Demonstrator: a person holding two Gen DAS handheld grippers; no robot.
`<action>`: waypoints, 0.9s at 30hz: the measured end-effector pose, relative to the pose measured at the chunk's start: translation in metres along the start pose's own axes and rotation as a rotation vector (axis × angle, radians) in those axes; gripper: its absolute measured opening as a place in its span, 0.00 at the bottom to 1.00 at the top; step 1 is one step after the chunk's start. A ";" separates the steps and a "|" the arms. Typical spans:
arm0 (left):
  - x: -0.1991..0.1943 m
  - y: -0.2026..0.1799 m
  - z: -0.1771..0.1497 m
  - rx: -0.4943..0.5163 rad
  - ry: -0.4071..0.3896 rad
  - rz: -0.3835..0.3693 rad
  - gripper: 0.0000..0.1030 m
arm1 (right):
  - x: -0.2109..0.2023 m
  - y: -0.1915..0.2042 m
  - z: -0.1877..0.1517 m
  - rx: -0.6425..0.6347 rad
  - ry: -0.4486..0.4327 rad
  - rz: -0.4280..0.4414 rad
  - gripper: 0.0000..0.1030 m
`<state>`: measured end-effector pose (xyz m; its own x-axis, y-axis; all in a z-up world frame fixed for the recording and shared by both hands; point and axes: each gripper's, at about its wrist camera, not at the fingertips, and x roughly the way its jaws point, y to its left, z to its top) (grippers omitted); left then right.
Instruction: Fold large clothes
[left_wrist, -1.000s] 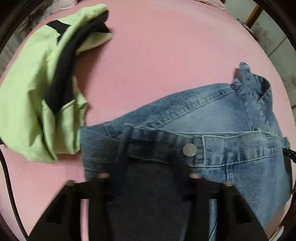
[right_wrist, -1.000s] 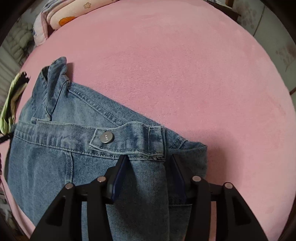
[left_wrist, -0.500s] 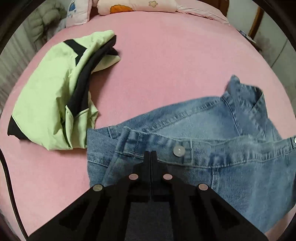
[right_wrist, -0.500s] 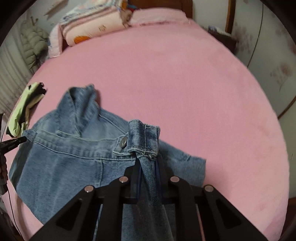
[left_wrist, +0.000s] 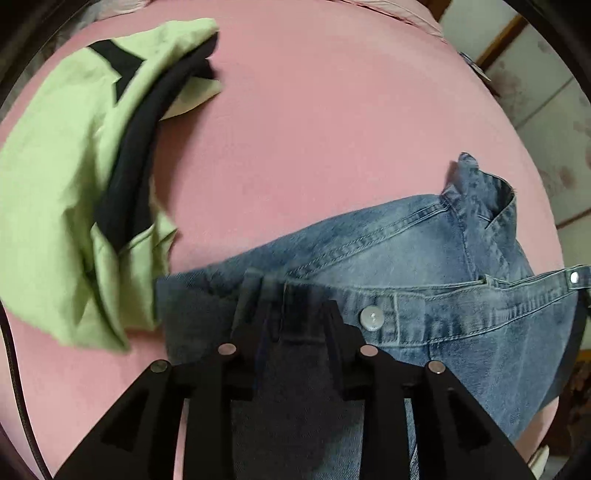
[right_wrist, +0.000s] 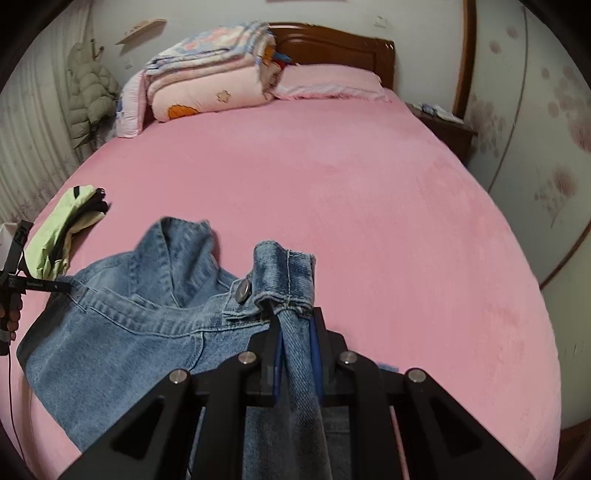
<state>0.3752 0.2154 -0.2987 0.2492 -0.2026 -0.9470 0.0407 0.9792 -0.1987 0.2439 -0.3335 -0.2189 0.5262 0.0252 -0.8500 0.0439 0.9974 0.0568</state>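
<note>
A blue denim jacket (left_wrist: 443, 240) lies spread on the pink bed (left_wrist: 332, 110), collar at the far side. My left gripper (left_wrist: 295, 306) points down at the jacket's left hem band. Its jaws are opening, and the band lies between the fingers without being pinched. In the right wrist view, my right gripper (right_wrist: 293, 314) is shut on the right hem corner of the jacket (right_wrist: 129, 332) and holds it raised off the sheet, a metal button (right_wrist: 242, 290) just to its left. The left gripper (right_wrist: 22, 280) shows at the left edge of that view, at the jacket's other corner.
A crumpled green and black garment (left_wrist: 55, 184) lies left of the jacket. At the head of the bed are folded quilts (right_wrist: 207, 85), a pink pillow (right_wrist: 332, 83) and a wooden headboard (right_wrist: 332, 40). A nightstand (right_wrist: 443, 125) stands on the right, and a puffy coat (right_wrist: 88, 96) hangs on the left wall.
The right gripper shut on the hem corner and lifted it, tilting up until the headboard came into view. The left gripper snapped fully shut, then spread again over the hem band.
</note>
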 end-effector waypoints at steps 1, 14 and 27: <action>0.002 0.001 0.005 0.009 0.008 -0.015 0.31 | 0.003 -0.001 -0.004 0.008 0.006 0.001 0.12; 0.024 -0.011 0.033 0.148 0.111 -0.035 0.55 | 0.024 -0.014 -0.026 0.059 0.057 0.042 0.12; 0.017 -0.006 0.033 0.200 0.099 -0.092 0.57 | 0.028 -0.009 -0.031 0.082 0.067 0.001 0.12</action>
<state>0.4106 0.2069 -0.3052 0.1403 -0.2812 -0.9493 0.2517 0.9375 -0.2405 0.2315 -0.3394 -0.2594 0.4682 0.0338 -0.8830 0.1137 0.9887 0.0982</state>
